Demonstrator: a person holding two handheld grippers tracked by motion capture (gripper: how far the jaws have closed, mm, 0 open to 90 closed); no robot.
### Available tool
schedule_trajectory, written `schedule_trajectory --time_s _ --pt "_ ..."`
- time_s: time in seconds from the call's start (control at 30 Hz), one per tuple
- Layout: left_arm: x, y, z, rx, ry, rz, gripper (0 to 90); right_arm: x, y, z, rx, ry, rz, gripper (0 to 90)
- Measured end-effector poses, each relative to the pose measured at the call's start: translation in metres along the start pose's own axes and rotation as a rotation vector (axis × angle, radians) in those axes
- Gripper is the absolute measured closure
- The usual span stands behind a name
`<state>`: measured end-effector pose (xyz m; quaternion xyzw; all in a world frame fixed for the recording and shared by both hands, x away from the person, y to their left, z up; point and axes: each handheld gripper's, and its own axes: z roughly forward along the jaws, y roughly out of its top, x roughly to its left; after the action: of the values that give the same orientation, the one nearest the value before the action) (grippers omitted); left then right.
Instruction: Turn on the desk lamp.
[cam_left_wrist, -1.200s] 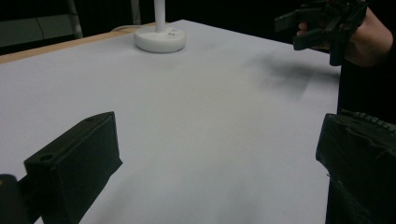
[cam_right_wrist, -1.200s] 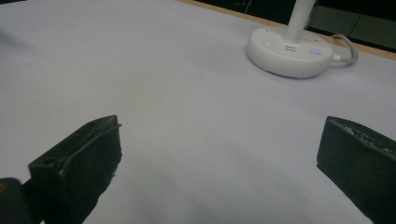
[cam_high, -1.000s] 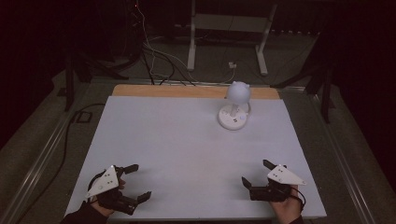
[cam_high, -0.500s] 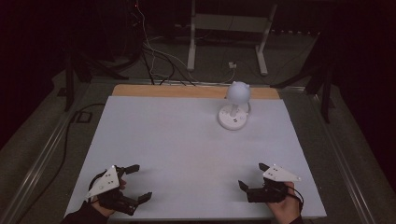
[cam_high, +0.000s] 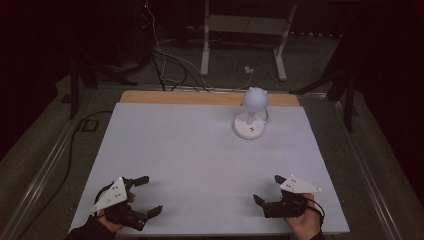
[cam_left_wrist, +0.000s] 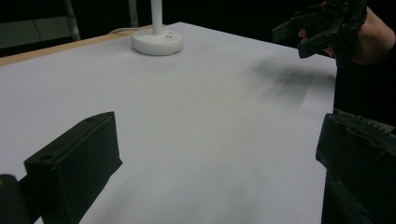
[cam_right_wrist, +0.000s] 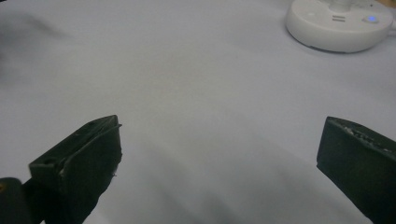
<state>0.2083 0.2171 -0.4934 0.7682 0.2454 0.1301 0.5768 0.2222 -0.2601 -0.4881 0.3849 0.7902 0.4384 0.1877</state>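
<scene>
White sheeting covers the surface (cam_high: 200, 160), with a strip of bare wood (cam_high: 170, 97) showing along its far edge. On the far right part stands a small white lamp (cam_high: 251, 114): a round base (cam_right_wrist: 338, 28) flat on the surface, a thin stem rising from it, and a ball-shaped head (cam_high: 255, 98) above. From the right gripper view the base carries two short grey bars and a small lit blue dot (cam_right_wrist: 372, 19); no brand, label or readable writing can be made out on it or anywhere else. The left claw (cam_high: 148, 195) sits at the near left corner of the surface, held in a hand (cam_high: 107, 217) that comes in from the bottom edge, its jaws spread wide with nothing between them; the grey three-cornered plate (cam_high: 111, 194) lies on top of it. The right claw (cam_high: 266, 191) sits at the near right corner, also in a hand (cam_high: 302, 225), jaws spread and empty, pointing left across the surface. From the left gripper view the right claw (cam_left_wrist: 303, 35) hangs above the surface at the upper right and casts a soft shadow (cam_left_wrist: 285, 79) on the sheet. Both claws are well apart from the lamp and from each other. Beyond the surface, on the dim floor, lie cables (cam_high: 165, 60) and the legs of a metal stand (cam_high: 245, 30).
</scene>
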Motion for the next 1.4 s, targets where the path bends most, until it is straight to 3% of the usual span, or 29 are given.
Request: schedule_trajectory --time_s 0.33,0.63,1.4 --pt "0.0 0.0 0.0 -0.002 -0.003 -0.003 0.3 0.006 0.015 -0.004 -0.006 0.015 -0.024 0.0" --pt "0.0 0.0 0.0 -0.001 -0.004 -0.003 0.3 0.002 0.04 -0.01 -0.046 0.028 -0.021 0.0" --pt "-0.001 0.0 0.0 -0.004 -0.008 -0.002 0.3 -0.007 0.079 -0.004 -0.111 0.034 -0.032 0.0"
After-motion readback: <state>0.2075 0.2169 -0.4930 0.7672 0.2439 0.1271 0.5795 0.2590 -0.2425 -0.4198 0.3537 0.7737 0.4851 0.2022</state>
